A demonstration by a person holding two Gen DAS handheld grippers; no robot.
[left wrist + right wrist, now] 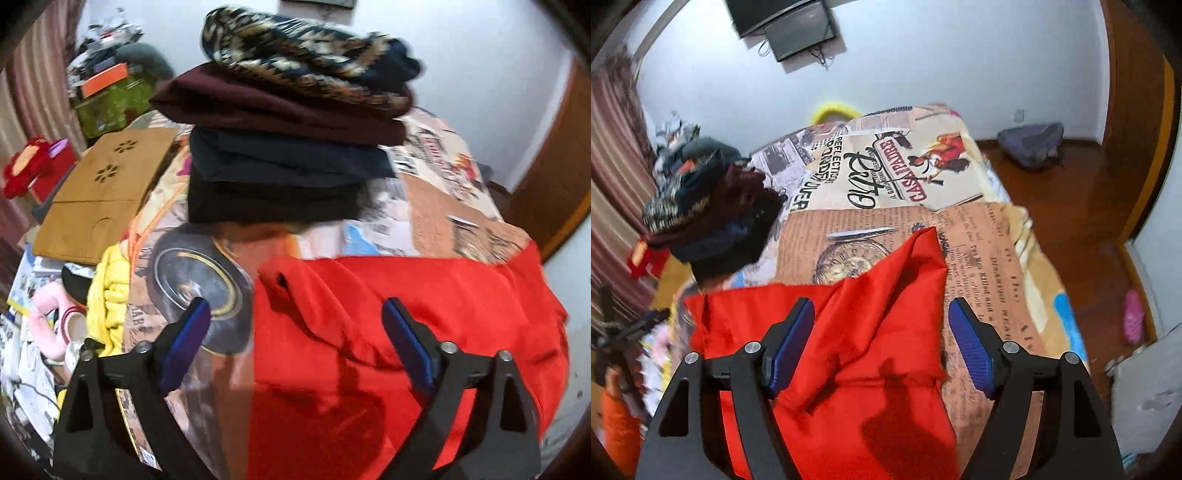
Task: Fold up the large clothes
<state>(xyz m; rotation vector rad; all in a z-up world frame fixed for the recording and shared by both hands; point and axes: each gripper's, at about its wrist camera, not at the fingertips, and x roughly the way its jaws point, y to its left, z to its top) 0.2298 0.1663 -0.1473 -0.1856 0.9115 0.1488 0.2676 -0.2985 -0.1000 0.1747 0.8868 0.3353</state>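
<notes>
We have the red garment (406, 332) lying loose on the bed (990, 258), along its near edge, partly doubled over: in the right wrist view one pointed corner of the cloth runs up toward the middle of the bed, and folds and creases cross the rest. It looks to us like a fold half made, with the cloth laid down so the next edge can be picked up.

Our left gripper (295, 325) hangs above the garment with its jaws spread wide and nothing between them; the cloth lies below and under the inner finger, while the outer finger sits over the printed bedcover by the garment's edge. Our right gripper (881, 332) is also open, somewhat less wide, empty, and poised over the raised corner of the cloth, its outer finger above bare bedcover.

Toward the far left of the bed we keep a stack of folded clothes (295, 122), dark pieces with a patterned one on top, well apart from the red garment, presumably so finished items stay clear of the folding space.
</notes>
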